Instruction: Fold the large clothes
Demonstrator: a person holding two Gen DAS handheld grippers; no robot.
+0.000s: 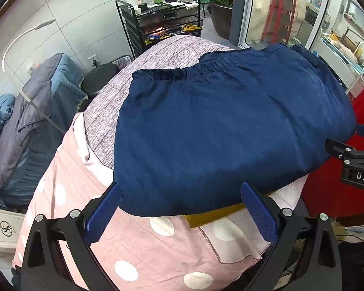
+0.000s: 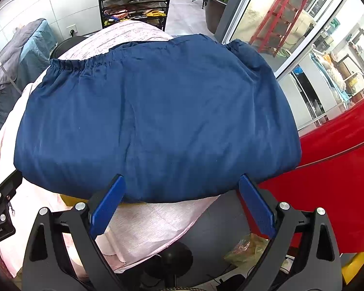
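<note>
A navy blue garment (image 1: 220, 126) with an elastic waistband lies folded flat on the cloth-covered table; it fills the right wrist view too (image 2: 157, 126). My left gripper (image 1: 182, 191) is open and empty, its blue pads at the garment's near edge. My right gripper (image 2: 182, 181) is open and empty at the garment's near right edge. The right gripper's body shows at the right edge of the left wrist view (image 1: 354, 162). A yellow cloth (image 1: 213, 214) peeks out from under the garment.
The table is covered by a pink polka-dot sheet (image 1: 138, 247) and a mauve striped cloth (image 1: 143, 77). A black shelf cart (image 1: 162, 21) with bottles stands behind. A pile of grey-blue bedding (image 1: 29, 121) lies left. A red surface (image 2: 327, 181) is at right.
</note>
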